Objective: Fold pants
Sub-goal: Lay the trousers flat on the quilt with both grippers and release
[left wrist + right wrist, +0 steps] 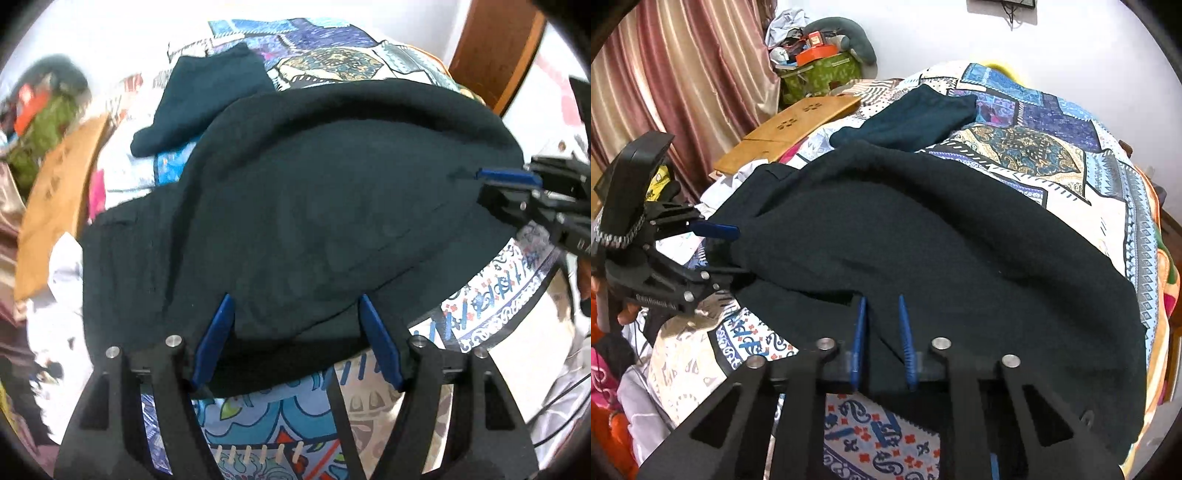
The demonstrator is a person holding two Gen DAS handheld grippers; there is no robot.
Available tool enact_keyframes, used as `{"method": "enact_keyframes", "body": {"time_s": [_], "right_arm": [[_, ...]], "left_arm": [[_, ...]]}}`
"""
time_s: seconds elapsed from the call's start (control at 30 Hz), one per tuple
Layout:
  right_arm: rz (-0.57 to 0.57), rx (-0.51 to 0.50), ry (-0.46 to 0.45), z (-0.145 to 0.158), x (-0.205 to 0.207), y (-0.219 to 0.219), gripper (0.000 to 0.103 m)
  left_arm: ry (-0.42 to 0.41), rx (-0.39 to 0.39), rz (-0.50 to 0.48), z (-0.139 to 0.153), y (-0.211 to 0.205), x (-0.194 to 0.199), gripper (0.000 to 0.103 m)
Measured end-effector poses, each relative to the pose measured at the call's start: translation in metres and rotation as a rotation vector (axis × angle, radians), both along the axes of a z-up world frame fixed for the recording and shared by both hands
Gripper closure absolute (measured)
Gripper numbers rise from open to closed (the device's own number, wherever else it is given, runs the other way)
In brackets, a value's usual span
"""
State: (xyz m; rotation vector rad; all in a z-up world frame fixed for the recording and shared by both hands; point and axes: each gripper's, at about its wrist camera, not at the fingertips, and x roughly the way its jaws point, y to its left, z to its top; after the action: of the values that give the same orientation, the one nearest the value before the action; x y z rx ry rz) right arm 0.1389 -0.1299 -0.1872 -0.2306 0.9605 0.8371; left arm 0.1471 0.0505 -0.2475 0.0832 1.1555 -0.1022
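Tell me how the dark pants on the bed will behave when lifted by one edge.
The pants will probably hang limp: they already lie in soft folds over the bedspread. The thick cloth looks fairly heavy, so it may sag between the right gripper and left gripper.

No text can be read with any certainty. The left gripper (713, 243) carries a line of pale raised lettering along its black body (too small and blurred to make out), and nothing else bears legible writing.
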Motion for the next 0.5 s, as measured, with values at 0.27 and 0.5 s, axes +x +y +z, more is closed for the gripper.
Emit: {"method": "enact_keyframes", "body": {"time_s": [0.27, 0.5], "right_arm": [[-0.011, 0.048, 0.024, 0.006, -0.001, -0.004, 0.095], [0.006, 0.084, 0.029, 0.016, -0.010, -0.009, 0.098]], "left_arm": [[-0.015, -0.082, 0.075, -0.003, 0.010, 0.013, 0.044], [-0.074, -0.029, 0.074, 0.013, 0.005, 0.004, 0.079]]}}
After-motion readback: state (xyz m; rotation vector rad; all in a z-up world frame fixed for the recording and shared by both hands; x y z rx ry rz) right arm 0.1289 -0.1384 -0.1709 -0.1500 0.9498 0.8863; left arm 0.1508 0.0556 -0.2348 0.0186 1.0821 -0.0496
